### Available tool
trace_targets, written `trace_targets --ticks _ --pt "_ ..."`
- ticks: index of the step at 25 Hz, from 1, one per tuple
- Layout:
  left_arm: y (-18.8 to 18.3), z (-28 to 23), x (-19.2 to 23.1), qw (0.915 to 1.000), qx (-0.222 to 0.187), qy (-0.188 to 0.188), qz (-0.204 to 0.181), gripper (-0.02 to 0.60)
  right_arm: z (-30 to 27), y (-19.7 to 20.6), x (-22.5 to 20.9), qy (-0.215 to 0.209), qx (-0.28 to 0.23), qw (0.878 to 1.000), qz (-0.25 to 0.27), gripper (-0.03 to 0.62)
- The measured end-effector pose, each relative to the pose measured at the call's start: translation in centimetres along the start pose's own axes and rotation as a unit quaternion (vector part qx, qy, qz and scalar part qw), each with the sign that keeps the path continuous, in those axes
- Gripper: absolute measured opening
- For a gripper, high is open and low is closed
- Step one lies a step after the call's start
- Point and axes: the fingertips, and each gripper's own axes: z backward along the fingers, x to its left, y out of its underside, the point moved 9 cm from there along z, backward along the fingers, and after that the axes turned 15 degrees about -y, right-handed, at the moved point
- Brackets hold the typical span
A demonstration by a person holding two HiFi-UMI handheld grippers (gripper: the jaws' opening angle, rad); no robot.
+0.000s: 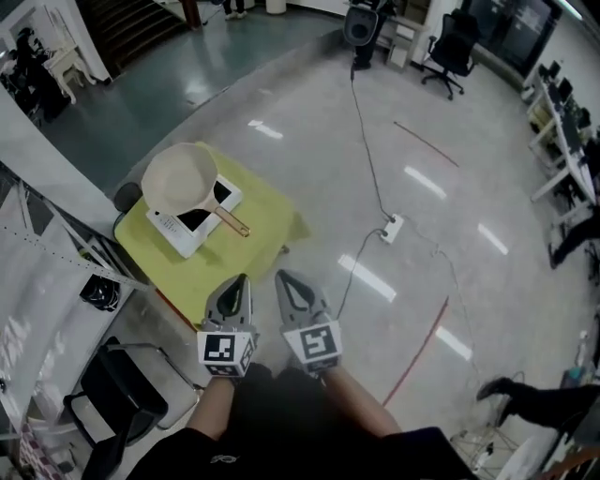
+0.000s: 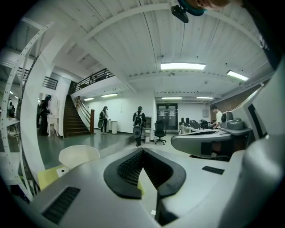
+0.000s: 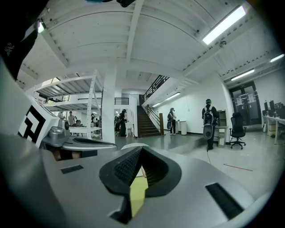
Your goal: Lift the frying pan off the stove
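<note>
The frying pan (image 1: pixel 178 181) is cream, round and deep, with 1 brownish handle pointing toward the person. It sits on 1 white stove (image 1: pixel 184 236) with a black top, on 1 yellow-green table (image 1: pixel 262 217). The floor is glossy grey, and 1 cable runs across it to a power strip (image 1: pixel 392 227). A staircase (image 1: pixel 131 28) and an office chair (image 1: pixel 450 47) stand far off. The 2 claws, left gripper (image 1: pixel 240 283) and right gripper (image 1: pixel 285 280), hover side by side near the table's edge, each pinched together on nothing.
</note>
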Motion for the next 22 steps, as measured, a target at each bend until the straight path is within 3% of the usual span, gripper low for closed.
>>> trace_targets --ticks 8,15,22 --pt "2.4 -4.4 3.4 0.9990 0.020 -0.037 0.013 0.043 -5.4 2.0 -2.8 -0.039 0.018 0.999 -0.030 0.015" --pt "4.3 -11.2 7.6 0.9950 0.051 -0.056 0.064 0.043 -11.6 3.6 -6.3 -0.083 0.094 0.992 -0.005 0.015" --pt "5.3 -18.0 11.5 0.9896 0.103 -0.057 0.083 0.043 -19.7 4.1 -10.9 -0.176 0.172 0.969 -0.018 0.015"
